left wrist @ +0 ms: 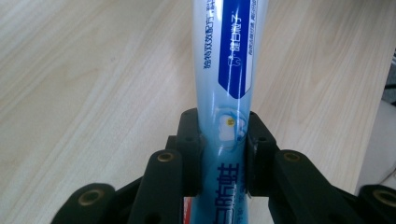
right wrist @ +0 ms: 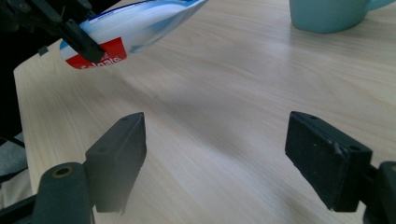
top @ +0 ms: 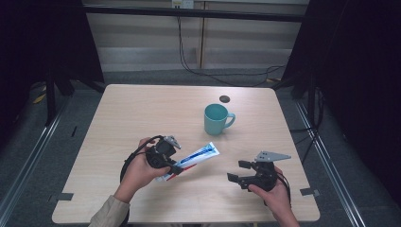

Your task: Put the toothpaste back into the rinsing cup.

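Two grippers over a wooden table (top: 142, 109): left gripper (top: 176, 166) clamped on toothpaste tube (top: 201, 154), right gripper (top: 239, 171) wide open, empty. Best kept level, tube steady, teal mug (top: 215, 118) far right avoided.

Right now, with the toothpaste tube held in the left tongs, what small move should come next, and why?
Probably bring the open right tongs toward the toothpaste tube. The left tongs clamp it above the table and its far end is free to grip.
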A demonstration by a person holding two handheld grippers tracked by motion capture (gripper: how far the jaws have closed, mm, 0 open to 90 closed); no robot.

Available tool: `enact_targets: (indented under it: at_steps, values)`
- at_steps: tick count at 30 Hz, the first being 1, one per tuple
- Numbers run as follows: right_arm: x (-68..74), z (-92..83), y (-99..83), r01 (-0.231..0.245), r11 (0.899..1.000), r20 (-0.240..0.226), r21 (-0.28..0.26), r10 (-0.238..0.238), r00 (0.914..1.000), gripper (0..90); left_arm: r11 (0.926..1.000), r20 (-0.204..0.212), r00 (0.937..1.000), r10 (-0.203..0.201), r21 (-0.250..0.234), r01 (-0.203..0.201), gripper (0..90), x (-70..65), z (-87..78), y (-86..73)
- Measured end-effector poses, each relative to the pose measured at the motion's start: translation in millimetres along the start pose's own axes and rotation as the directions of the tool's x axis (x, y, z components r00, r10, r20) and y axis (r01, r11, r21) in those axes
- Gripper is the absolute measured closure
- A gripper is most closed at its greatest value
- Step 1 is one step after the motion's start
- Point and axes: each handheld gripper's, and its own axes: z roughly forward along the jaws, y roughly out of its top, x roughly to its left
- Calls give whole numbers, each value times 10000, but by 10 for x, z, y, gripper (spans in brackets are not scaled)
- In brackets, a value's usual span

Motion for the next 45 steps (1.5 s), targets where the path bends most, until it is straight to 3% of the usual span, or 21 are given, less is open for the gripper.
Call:
enact_targets:
  at_steps: [5, 11, 15, 20, 27, 35, 45]
  values:
    - [37, 60, 79, 8, 10000, -63, 10, -8, 10000, 208, 9992, 49, 10000, 11, -395, -9, 724, -32, -7, 41]
    - [115, 154, 170, 230, 9997, -223, -4, -230, 9995, 213, 9984, 68, 9997, 213, -525, -209, 724, -68, 12, 84]
    - [153, 199, 230, 258, 9997, -338, 46, -256, 9991, 218, 9983, 170, 9998, 123, -573, -113, 724, -107, 29, 111]
    - [175, 238, 307, 307, 9995, -425, 58, -304, 9986, 230, 9984, 252, 9990, 374, -427, -363, 724, -131, 59, 150]
    - [191, 298, 370, 154, 9999, -503, 3, -154, 9986, 243, 9982, 279, 9987, 431, -434, -419, 724, -164, 86, 203]
    - [266, 382, 407, 286, 9996, -929, -75, -292, 9952, 258, 9970, 330, 9980, 536, -572, -517, 723, -200, 115, 238]
    - [266, 378, 472, -420, 9987, -1209, -280, 383, 9919, 261, 9952, 346, 9972, 664, -744, -637, 721, -234, 125, 275]
